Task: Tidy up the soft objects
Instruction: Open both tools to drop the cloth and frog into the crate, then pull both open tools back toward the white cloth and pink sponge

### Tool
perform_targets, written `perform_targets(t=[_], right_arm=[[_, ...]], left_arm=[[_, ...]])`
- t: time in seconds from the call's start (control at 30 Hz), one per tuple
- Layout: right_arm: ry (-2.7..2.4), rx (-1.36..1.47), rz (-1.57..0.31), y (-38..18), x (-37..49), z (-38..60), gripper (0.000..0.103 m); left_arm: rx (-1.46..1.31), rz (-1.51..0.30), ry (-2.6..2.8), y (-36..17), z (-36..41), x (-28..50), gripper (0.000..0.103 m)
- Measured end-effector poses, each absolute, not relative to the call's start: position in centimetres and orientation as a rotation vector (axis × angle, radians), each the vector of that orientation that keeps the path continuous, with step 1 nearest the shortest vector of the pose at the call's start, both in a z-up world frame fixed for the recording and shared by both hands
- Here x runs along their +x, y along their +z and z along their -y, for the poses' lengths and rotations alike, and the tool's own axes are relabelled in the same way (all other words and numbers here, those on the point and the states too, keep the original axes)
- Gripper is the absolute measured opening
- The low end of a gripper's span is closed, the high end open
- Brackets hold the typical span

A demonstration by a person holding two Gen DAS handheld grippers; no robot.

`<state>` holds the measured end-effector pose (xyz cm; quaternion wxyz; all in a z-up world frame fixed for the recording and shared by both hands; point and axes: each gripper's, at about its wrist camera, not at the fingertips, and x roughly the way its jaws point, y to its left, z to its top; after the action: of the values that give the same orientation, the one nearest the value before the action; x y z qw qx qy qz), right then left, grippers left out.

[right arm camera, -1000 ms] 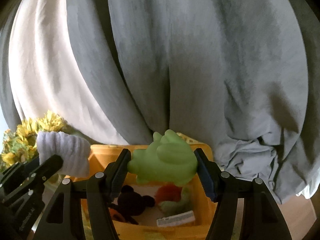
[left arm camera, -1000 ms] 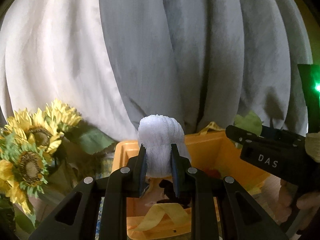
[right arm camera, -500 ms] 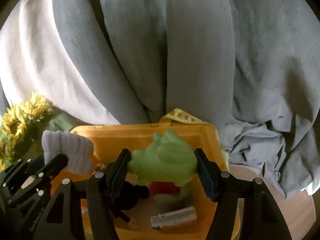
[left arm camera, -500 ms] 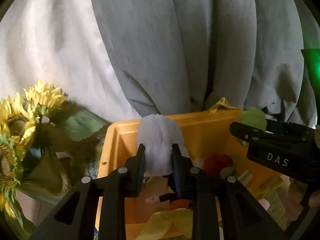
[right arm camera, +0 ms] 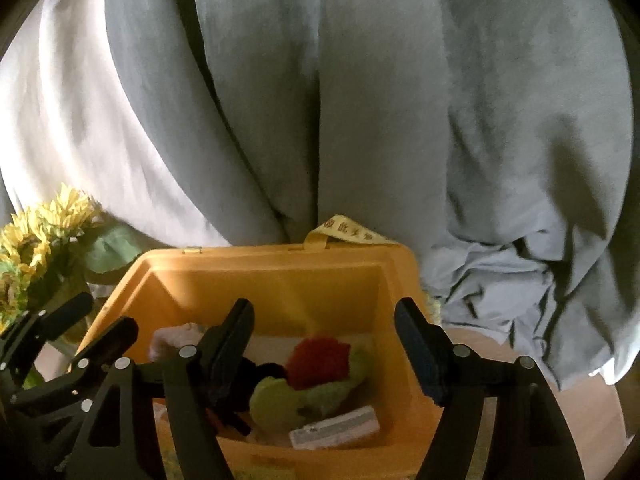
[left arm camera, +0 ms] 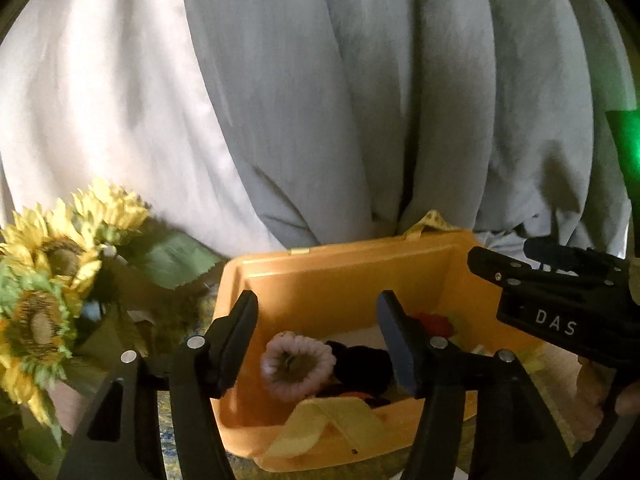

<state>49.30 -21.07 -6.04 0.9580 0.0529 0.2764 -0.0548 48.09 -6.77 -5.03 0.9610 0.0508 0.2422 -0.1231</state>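
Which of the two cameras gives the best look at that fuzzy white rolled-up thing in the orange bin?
The left wrist view: the white rolled sock lies unobstructed between its open tongs, hollow end facing the camera. In the right wrist view only a pale edge peeks out behind the tong fingers.

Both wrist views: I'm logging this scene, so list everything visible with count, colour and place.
bin: one, orange, centre, on the table.
rolled sock: one, pale lilac, in the bin, left side.
green plush: one, green, in the bin.
red plush: one, red, beside the green plush.
black plush: one, black, mid bin.
ribbon: one, yellow, over the bin's near rim.
sunflowers: a bunch, yellow, left of the bin.
curtains: grey and white, behind.
left tongs: black, open above the bin.
right tongs: black, open above the bin.
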Motion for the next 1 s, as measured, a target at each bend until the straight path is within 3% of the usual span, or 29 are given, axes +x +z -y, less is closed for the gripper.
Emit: perform_targets(t=[0.43,1.0], right_arm=[[-0.15,0.092,-0.462,-3.7,43.3,21.8,0.075],[-0.19,0.127,-0.535,-6.7,39.1,23.4,0.075]], left_arm=[[0.07,-0.432,-0.288,-2.0,7.4,42.1,0.062],[0.087,-0.49,-0.321,-4.3,9.2,38.0,0.062]])
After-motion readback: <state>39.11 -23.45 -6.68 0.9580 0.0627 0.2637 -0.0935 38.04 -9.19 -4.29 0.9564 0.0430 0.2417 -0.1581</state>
